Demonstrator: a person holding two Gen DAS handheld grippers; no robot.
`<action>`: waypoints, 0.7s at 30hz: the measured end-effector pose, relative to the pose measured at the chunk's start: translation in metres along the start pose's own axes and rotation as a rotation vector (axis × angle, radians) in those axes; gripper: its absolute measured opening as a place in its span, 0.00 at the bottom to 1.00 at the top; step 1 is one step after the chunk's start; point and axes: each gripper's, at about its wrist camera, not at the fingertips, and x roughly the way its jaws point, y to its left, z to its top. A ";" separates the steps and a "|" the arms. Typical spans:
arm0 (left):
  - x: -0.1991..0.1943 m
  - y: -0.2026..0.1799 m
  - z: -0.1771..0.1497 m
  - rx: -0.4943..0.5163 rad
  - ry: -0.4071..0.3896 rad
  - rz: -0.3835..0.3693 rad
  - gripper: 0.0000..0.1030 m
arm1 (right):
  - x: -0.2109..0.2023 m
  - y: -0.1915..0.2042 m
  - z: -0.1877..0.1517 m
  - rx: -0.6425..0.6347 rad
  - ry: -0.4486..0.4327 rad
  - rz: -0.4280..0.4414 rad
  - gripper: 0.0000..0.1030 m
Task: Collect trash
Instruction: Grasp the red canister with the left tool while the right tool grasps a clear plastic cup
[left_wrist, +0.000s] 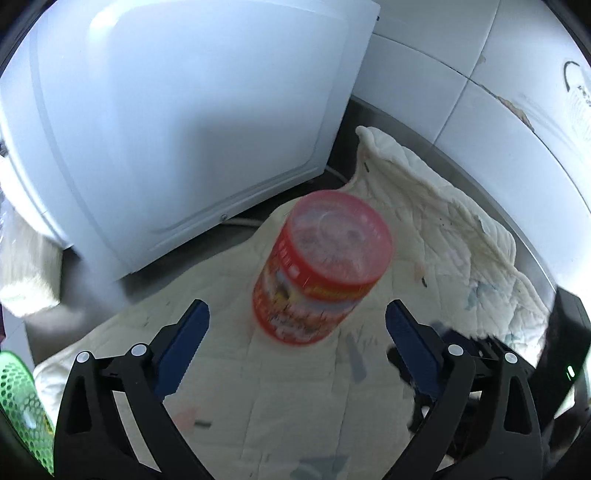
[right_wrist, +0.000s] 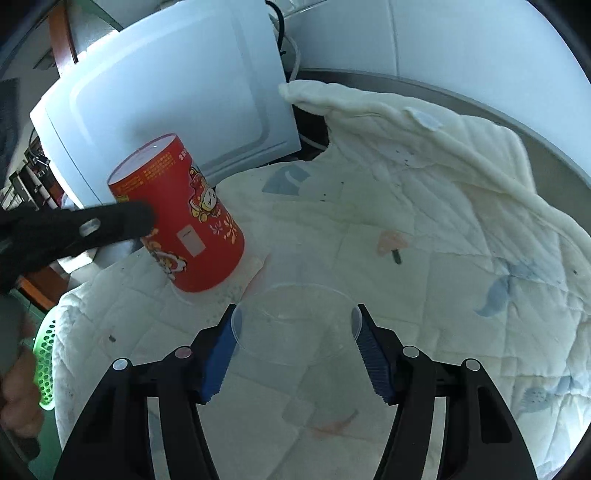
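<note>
A red cylindrical canister (left_wrist: 317, 269) with a clear lid stands on a cream quilted cloth (left_wrist: 295, 398). It also shows in the right wrist view (right_wrist: 181, 218). My left gripper (left_wrist: 295, 325) is open, its blue pads on either side of the canister and just short of it. In the right wrist view one left finger (right_wrist: 110, 221) crosses in front of the canister. My right gripper (right_wrist: 295, 325) is shut on a clear plastic cup (right_wrist: 295, 328), held by its rim just right of the canister.
A white appliance (left_wrist: 177, 122) stands behind the canister. A green perforated basket (left_wrist: 18, 402) sits at the lower left; it also shows in the right wrist view (right_wrist: 46, 354). The cloth (right_wrist: 443, 221) is rumpled against a metal rim and tiled wall.
</note>
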 end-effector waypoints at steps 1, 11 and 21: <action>0.004 -0.002 0.002 0.002 -0.001 0.001 0.92 | -0.004 -0.002 -0.002 0.000 -0.003 0.004 0.58; 0.029 -0.020 0.012 0.033 -0.021 0.040 0.86 | -0.027 -0.003 -0.016 -0.013 -0.023 0.020 0.58; 0.008 -0.024 -0.002 0.068 -0.056 0.031 0.65 | -0.042 0.006 -0.030 -0.037 -0.018 0.019 0.58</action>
